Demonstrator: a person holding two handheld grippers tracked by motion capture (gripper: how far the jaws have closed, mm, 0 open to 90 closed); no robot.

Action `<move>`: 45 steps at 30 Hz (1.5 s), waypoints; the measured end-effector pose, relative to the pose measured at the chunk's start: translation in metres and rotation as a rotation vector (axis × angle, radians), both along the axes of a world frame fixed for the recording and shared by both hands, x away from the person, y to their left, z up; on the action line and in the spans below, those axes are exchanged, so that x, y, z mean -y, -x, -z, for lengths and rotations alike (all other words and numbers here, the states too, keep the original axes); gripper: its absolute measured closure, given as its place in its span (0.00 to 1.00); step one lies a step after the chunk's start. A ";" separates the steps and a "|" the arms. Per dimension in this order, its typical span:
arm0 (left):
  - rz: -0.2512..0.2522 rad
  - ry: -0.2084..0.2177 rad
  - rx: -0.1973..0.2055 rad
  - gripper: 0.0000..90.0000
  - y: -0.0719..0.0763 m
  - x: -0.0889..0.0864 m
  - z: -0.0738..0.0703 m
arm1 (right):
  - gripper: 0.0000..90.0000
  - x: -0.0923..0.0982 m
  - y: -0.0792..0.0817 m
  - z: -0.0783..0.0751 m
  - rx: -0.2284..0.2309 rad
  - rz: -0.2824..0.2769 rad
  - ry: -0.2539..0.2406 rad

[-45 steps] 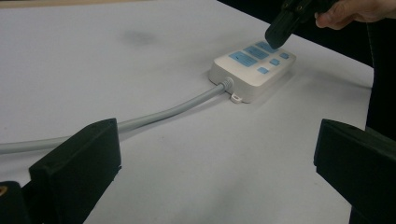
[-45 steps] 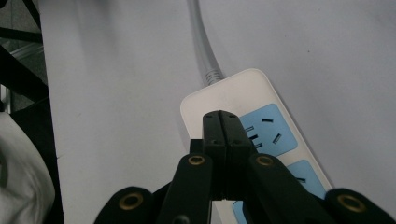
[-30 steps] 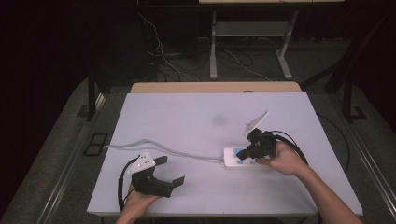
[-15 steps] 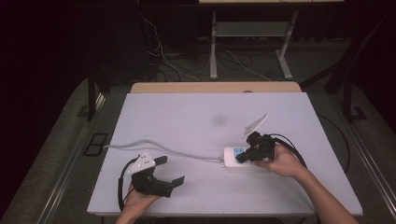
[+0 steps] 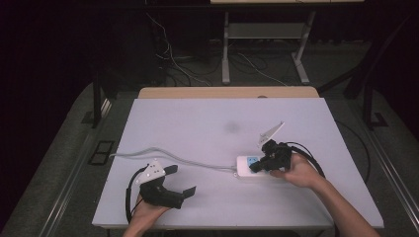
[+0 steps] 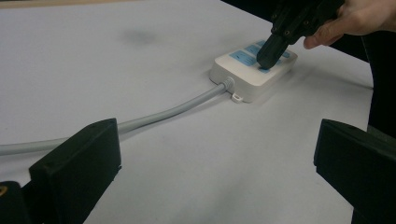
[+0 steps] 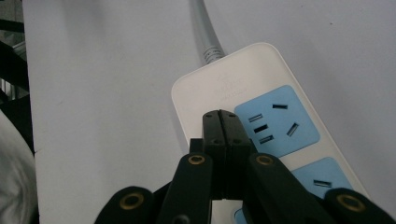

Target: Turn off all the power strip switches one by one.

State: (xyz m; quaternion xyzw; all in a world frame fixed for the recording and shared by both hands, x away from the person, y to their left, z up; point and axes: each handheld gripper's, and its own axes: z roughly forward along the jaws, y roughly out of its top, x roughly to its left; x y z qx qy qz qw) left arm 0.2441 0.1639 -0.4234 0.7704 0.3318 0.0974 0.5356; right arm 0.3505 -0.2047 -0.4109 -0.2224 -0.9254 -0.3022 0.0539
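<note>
2 grippers were on the table (image 5: 197, 128). Left gripper (image 5: 179, 180) rested with jaws wide apart, nothing between them, the grey cable (image 6: 163, 112) running just ahead. Right gripper (image 7: 221, 122) had jaws pressed together, tips down on the white power strip (image 7: 219, 84), beside its blue socket (image 7: 276, 122).

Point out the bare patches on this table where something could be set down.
The far half of the table, beyond the grey cable, is bare. So is the near strip between the left hand-held gripper and the power strip. It is crowded at the right, where the right hand-held gripper rests on the strip.
</note>
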 end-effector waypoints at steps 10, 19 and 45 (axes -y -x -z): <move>0.003 -0.008 -0.005 0.00 -0.001 0.001 0.001 | 1.00 0.001 0.003 0.002 0.031 -0.005 -0.011; 0.001 -0.004 -0.003 0.00 -0.001 0.000 0.001 | 1.00 -0.001 0.006 0.000 0.059 -0.013 0.008; 0.002 0.001 -0.006 0.00 0.000 0.000 0.001 | 0.95 0.027 0.010 -0.023 0.072 0.096 -0.059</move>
